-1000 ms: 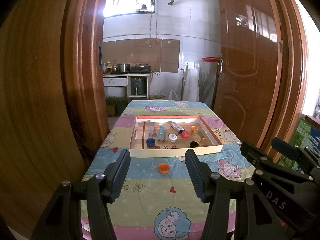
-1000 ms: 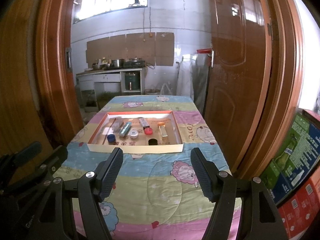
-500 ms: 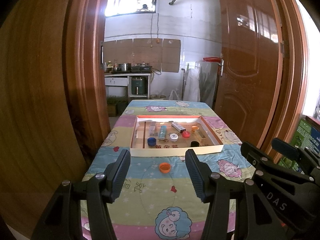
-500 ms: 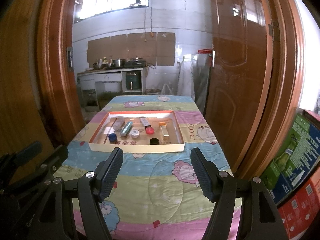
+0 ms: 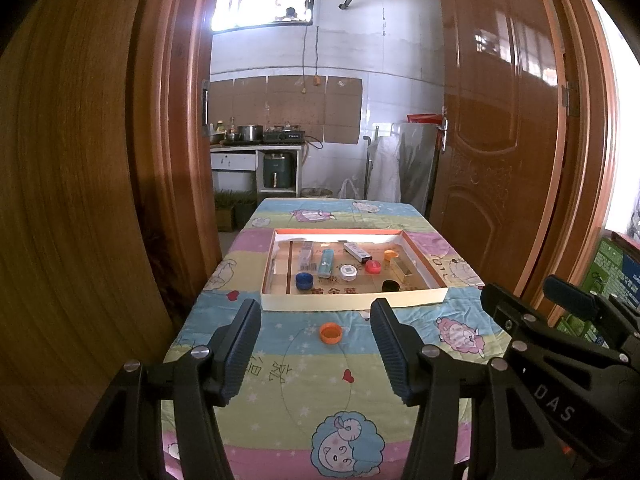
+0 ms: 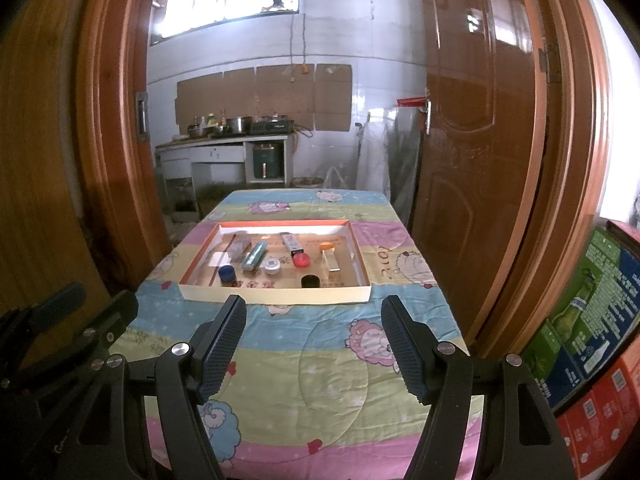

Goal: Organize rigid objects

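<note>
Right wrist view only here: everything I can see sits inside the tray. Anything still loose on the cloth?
Observer: Yes. One orange cap lies on the tablecloth, outside the tray. Only the left wrist view shows it.
Operator: Touching the tray?
Observer: No. A strip of cloth shows between the cap and the tray's near wall.
Operator: Left gripper state?
Observer: The left gripper is open and holds nothing. The cap shows in the gap between its fingers, lying on the cloth beyond them.
</note>
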The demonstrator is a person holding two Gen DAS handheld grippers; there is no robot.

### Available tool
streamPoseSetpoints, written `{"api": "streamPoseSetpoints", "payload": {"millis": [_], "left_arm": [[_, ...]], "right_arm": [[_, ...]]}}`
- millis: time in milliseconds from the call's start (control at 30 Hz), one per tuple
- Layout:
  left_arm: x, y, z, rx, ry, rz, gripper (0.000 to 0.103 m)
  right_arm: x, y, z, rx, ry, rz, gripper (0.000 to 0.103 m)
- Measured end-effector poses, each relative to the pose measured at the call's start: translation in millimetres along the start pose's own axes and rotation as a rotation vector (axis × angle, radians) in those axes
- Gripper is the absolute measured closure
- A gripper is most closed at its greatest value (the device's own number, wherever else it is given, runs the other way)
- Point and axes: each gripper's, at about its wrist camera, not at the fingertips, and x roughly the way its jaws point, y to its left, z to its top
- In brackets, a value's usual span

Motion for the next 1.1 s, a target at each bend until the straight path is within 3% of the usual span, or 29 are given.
{"api": "streamPoseSetpoints", "payload": {"millis": [1100], "left_arm": [[1.1, 0.0, 0.4, -0.003, 0.005, -0.002, 0.046]], "right_arm": [[-0.8, 4.8, -0.9, -0.001, 0.0, 0.003, 0.031]]}}
